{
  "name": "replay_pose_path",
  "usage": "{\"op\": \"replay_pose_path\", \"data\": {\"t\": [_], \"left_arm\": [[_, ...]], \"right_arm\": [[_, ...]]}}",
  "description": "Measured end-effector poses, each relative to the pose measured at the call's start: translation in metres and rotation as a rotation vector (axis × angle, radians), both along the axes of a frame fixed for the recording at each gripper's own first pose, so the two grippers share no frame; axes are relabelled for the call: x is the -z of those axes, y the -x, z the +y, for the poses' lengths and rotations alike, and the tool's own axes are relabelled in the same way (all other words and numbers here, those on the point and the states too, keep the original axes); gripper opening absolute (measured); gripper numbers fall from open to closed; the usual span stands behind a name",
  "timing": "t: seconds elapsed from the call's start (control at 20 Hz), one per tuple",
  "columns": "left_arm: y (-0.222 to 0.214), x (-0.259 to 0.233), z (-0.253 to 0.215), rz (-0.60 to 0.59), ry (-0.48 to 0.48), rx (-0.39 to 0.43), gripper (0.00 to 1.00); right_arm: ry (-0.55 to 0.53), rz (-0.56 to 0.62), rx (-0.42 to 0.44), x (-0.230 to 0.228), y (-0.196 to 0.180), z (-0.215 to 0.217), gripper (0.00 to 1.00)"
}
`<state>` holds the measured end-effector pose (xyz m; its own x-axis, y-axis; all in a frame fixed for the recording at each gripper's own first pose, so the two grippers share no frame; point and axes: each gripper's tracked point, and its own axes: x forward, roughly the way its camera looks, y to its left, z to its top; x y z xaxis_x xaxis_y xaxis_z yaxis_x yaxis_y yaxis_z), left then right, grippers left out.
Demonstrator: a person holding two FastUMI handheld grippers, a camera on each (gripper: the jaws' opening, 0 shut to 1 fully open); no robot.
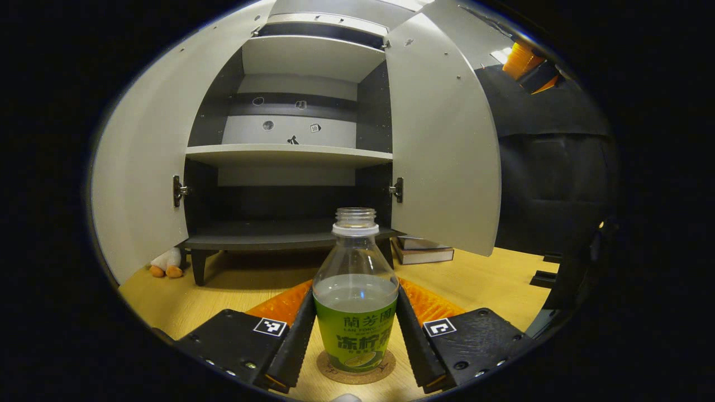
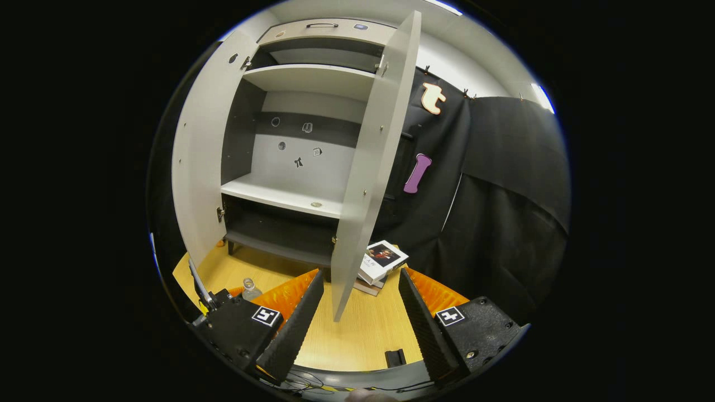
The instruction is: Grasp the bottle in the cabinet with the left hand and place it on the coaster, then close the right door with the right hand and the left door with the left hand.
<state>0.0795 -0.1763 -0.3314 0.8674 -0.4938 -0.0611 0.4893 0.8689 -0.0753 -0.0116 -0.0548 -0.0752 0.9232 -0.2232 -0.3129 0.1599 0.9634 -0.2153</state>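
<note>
- The bottle [image 1: 356, 296] stands upright on the coaster [image 1: 356, 367], out of the cabinet [image 1: 290, 151] and on the wooden surface [image 1: 480, 285] in front of it. It has no cap and is part full, so keeping it level matters.
- The left tongs [image 1: 356, 335] bracket the bottle low on its label, a finger close at each side. In the left gripper view I cannot tell whether the pads press on it or have just let go; by my reading the placing step is at its end.
- The right tongs [image 2: 360, 318] are released, fingers spread wide with nothing between them, and point at the free edge of the right door [image 2: 371, 167]. That looks like a line-up for pushing the door shut.
- Both doors stand wide open; the left door [image 1: 139, 167] shows at the left of the left gripper view.
- The shelves look bare apart from a small thing on the middle one, too small to name.
- Books [image 2: 381, 261] lie on the surface near the foot of the right door; whether the door's swing clears them I cannot judge.
- A soft toy [image 1: 166, 262] sits by the cabinet leg, under the left door.
</note>
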Motion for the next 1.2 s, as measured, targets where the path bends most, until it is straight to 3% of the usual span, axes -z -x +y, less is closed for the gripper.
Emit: {"op": "replay_pose_path", "data": {"t": [0.1,0.3,0.65,0.9,1.2], "left_arm": [[0.001,0.006,0.006,0.024,-0.013,-0.019,0.76],[-0.004,0.002,0.013,0.033,-0.016,-0.048,0.95],[-0.012,-0.06,0.007,-0.043,0.026,-0.051,0.95],[-0.023,-0.122,0.012,-0.1,0.002,-0.062,0.94],[-0.025,-0.199,0.017,-0.016,0.109,-0.047,0.95]], "right_arm": [[0.001,-0.003,0.005,-0.001,0.0,-0.004,0.83],[-0.009,0.007,0.013,0.004,0.0,-0.009,0.83],[-0.031,0.006,0.005,0.006,-0.005,-0.008,0.84],[-0.087,-0.049,0.0,-0.003,-0.017,-0.006,0.83],[-0.121,-0.133,-0.01,-0.022,-0.022,-0.004,0.84]]}}
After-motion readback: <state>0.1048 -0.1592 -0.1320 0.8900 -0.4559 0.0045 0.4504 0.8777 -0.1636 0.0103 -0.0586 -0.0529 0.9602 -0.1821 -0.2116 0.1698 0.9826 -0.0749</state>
